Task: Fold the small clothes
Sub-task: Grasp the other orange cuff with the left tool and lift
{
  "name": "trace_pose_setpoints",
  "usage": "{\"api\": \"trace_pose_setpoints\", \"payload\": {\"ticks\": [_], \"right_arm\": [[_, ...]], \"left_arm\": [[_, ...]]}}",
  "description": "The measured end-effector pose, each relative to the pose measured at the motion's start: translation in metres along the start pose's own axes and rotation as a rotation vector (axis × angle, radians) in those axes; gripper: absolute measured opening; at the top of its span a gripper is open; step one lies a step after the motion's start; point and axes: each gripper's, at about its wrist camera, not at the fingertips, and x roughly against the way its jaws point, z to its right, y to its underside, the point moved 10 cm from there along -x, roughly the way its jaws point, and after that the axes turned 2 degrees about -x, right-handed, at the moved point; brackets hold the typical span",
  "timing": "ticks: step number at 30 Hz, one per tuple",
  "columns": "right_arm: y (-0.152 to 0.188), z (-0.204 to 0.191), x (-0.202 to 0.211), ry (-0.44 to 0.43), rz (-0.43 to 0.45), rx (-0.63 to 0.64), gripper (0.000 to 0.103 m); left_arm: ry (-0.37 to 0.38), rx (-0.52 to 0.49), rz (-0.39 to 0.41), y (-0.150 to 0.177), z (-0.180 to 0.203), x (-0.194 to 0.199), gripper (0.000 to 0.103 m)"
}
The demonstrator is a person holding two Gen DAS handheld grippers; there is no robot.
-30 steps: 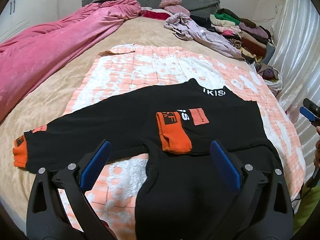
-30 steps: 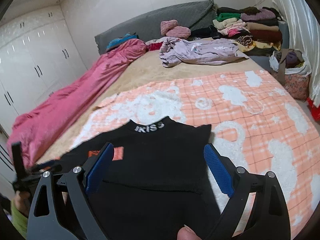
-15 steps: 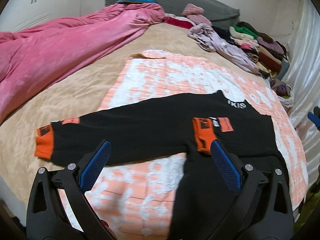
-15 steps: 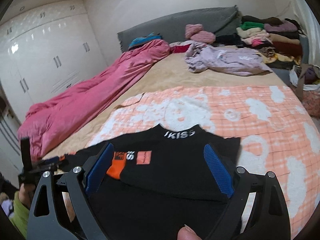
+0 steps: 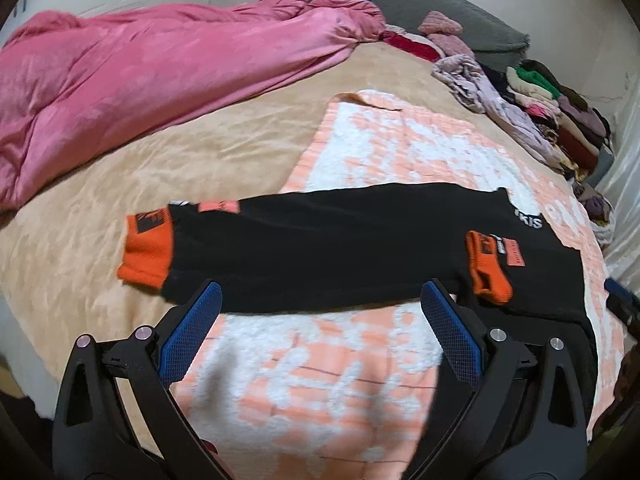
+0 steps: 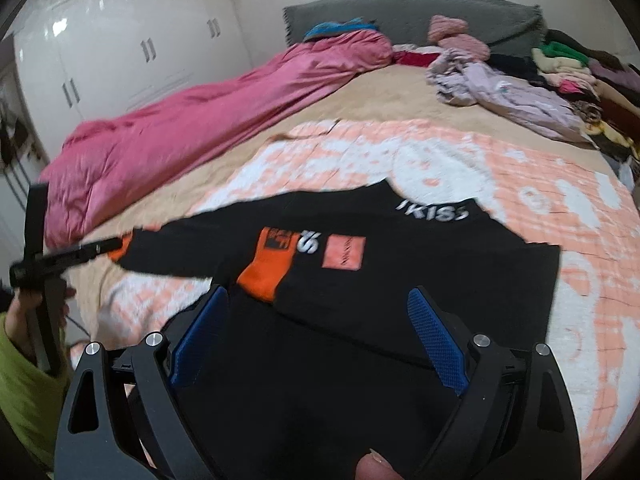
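A small black sweater point(image 5: 360, 248) point(image 6: 420, 280) with orange cuffs lies on the peach-and-white blanket point(image 5: 320, 380). One sleeve stretches out to the left and ends in an orange cuff point(image 5: 146, 252). The other sleeve is folded across the chest, its orange cuff point(image 6: 266, 268) beside a pink patch point(image 6: 344, 258). My left gripper point(image 5: 320, 304) hovers open above the outstretched sleeve's lower edge, holding nothing. My right gripper point(image 6: 316, 308) hangs open over the sweater's body. The left gripper point(image 6: 100, 246) shows at the left of the right wrist view, near the far cuff.
A pink duvet point(image 5: 140, 68) lies along the left of the bed. Loose lilac clothes point(image 6: 500, 92) and a stack of folded garments point(image 5: 560, 112) sit at the far right by the grey headboard point(image 6: 400, 12). White wardrobes point(image 6: 120, 52) line the left wall.
Both grippers have swung left. The left one now faces the outstretched sleeve and its cuff rather than the chest. The sweater has not changed shape.
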Motion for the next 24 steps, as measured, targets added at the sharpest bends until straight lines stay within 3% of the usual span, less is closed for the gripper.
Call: {"api": "trace_pose_setpoints", "payload": {"ticks": [13,24], "right_arm": [[0.032,-0.024,-0.050,-0.012,-0.084,0.082,0.091],[0.053,-0.036,-0.081,-0.026,-0.143,0.128,0.091]], "left_arm": [[-0.105,0.217,-0.042,0.018,-0.099,-0.017,0.093],[-0.089,0.485,-0.052,0.031,-0.154,-0.037,0.093]]}}
